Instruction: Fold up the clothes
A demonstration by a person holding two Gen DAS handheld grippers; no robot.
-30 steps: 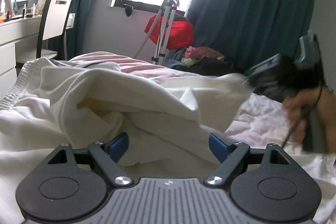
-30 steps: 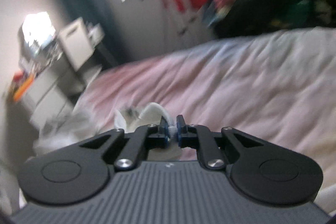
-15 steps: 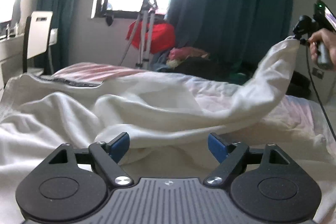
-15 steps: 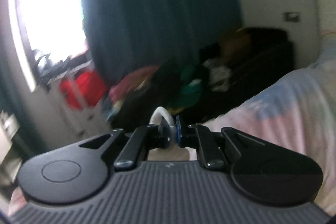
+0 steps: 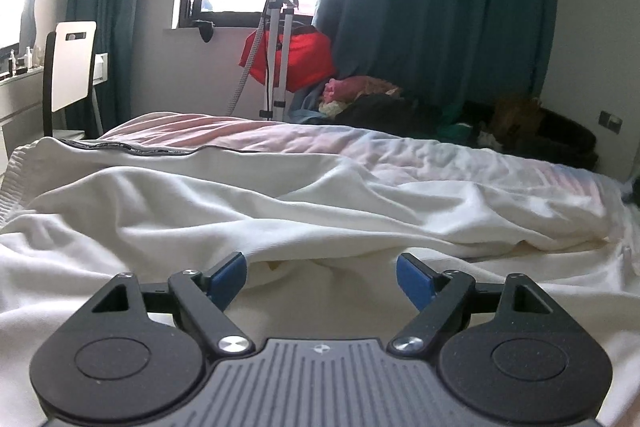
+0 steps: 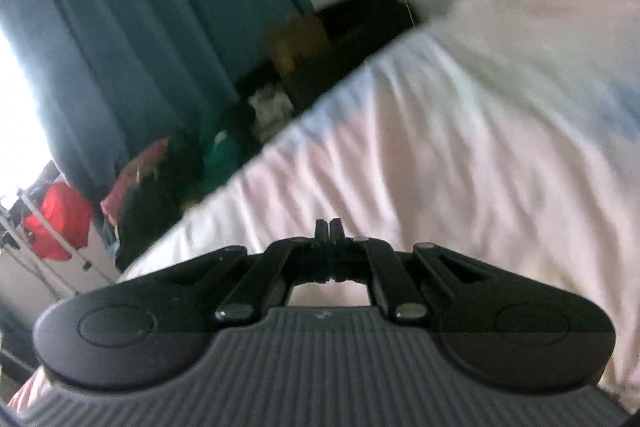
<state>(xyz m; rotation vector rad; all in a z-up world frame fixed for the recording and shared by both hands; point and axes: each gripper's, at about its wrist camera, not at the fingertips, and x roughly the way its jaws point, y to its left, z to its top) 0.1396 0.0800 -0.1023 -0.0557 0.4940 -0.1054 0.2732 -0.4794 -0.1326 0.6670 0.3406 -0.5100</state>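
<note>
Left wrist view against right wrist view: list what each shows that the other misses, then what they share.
Only the left wrist view shows the white garment spread on the bed, the white chair, and the left claw, open, low over the cloth. Only the right wrist view shows the right claw, shut with nothing visible between its fingers, above bare bedding. Both show the pink bedspread, the teal curtain, the red bag and the clothes pile.

Bedspread [image 6: 460,147] blurred (right wrist view).
</note>
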